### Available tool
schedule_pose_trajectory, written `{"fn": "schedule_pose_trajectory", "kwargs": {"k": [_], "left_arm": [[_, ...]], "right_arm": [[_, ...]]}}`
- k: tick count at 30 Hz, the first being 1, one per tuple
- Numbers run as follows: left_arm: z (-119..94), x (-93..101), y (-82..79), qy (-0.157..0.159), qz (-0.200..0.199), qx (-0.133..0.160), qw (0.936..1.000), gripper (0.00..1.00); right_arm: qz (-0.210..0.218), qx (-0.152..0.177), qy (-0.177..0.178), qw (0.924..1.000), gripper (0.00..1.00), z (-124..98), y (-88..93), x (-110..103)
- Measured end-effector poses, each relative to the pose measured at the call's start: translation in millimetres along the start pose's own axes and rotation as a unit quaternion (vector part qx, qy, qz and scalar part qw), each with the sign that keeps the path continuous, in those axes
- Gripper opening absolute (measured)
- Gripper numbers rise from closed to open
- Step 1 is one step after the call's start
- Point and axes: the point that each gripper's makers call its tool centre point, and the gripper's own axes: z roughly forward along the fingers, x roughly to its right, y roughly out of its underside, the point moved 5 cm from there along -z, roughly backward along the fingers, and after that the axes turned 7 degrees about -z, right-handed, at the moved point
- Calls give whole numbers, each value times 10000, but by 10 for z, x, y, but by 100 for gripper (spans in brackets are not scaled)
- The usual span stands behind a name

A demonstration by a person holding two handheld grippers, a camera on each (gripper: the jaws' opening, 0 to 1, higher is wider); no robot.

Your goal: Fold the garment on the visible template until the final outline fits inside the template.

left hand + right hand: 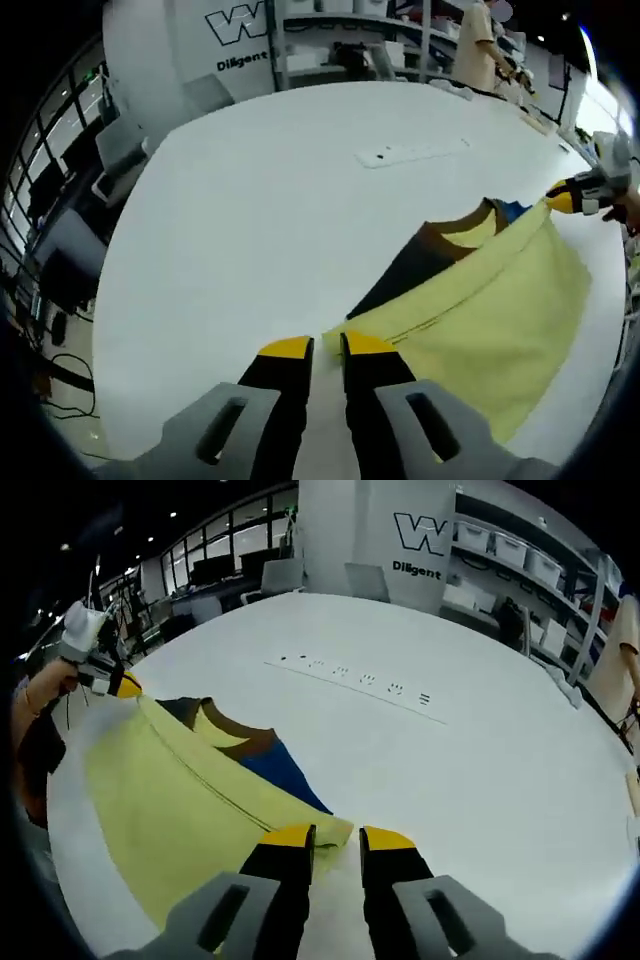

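Yellow garment [490,310] with brown collar and blue inside lies on the white table [250,220], stretched lengthwise between the left gripper [327,347] and right gripper [336,834], each clamped on a hem corner

Table [480,770]: large, white, rounded edge. Lying on it: a yellow garment [170,800], spread over a dark blue template [285,770] that shows beside the garment's brown collar; a long white power strip [355,685], well apart from the garment, farther across the table.
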Motion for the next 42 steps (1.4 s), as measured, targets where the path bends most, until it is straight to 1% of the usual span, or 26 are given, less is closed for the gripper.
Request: {"fn": "schedule_pose_trajectory", "kwargs": {"k": [2,4,5,7,8,11,12,14,16,18,19,22,23,25,26,28,31,32,33,34,35,36,37,38,41,42], "left_arm": [[-24,57,-29,194,596,290,9976,30],[-31,83,-31,249,951,393,9944,30],[-30,121,-21,337,1234,486,9906,29],[-33,162,3,428,1462,513,9870,32],[-32,191,11,500,1652,590,9832,33],[0,234,-25,655,2005,822,9740,34],[29,249,-2,754,2143,781,9707,34],[59,260,51,802,2262,695,9683,35],[81,246,71,686,2556,681,9619,33],[84,229,61,556,2823,739,9549,28],[95,237,69,625,2906,720,9521,27],[128,241,76,685,2865,653,9534,25],[136,225,85,632,2963,564,9513,23],[149,148,111,314,3158,309,9478,17],[162,148,121,339,3232,283,9453,15],[184,149,114,391,3109,334,9490,13],[187,139,104,399,3060,352,9506,10],[189,129,84,379,3063,370,9505,8],[190,118,66,379,3029,382,9515,4],[191,113,46,386,2953,431,9536,4],[198,103,12,437,2815,491,9573,4],[208,92,2,498,2559,433,9645,4],[219,71,2,508,2427,348,9682,4],[228,50,-13,491,2297,304,9715,4],[256,21,-100,527,2051,390,9766,4],[275,-7,-113,476,1825,329,9815,4]], "right_arm": [[-386,89,-102,9992,24,-39,-5,-55],[-557,125,-137,9983,31,-52,3,-80],[-737,226,-147,9969,33,-59,2,-96],[-782,241,-255,9963,36,-69,25,-140],[-806,259,-296,9960,37,-76,33,-164],[-1242,330,-317,9912,35,-77,36,-203],[-1460,344,-311,9882,34,-77,34,-211],[-1707,381,-310,9841,33,-40,45,-197],[-1720,410,-270,9839,33,-32,43,-189],[-1990,380,-238,9790,30,-34,42,-180],[-2115,325,-243,9765,29,-26,56,-183],[-2236,152,-290,9741,27,17,111,-176],[-2212,89,-306,9747,27,43,134,-169],[-2270,104,-294,9734,26,132,165,-113],[-2280,85,-318,9731,24,148,169,-111],[-2348,77,-291,9716,15,190,166,-90],[-2344,79,-228,9718,1,215,139,-40],[-2251,124,-222,9740,0,217,114,-17],[-2073,318,-209,9775,0,228,51,4],[-1949,378,-275,9797,0,223,38,9],[-1846,415,-273,9816,0,227,19,35],[-1802,426,-257,9824,0,212,-5,75],[-1717,446,-237,9839,0,213,-22,100],[-1573,493,-218,9861,0,235,-33,116],[-1222,613,-231,9903,0,261,-73,178],[-1218,603,-210,9905,0,285,-69,184]]}}
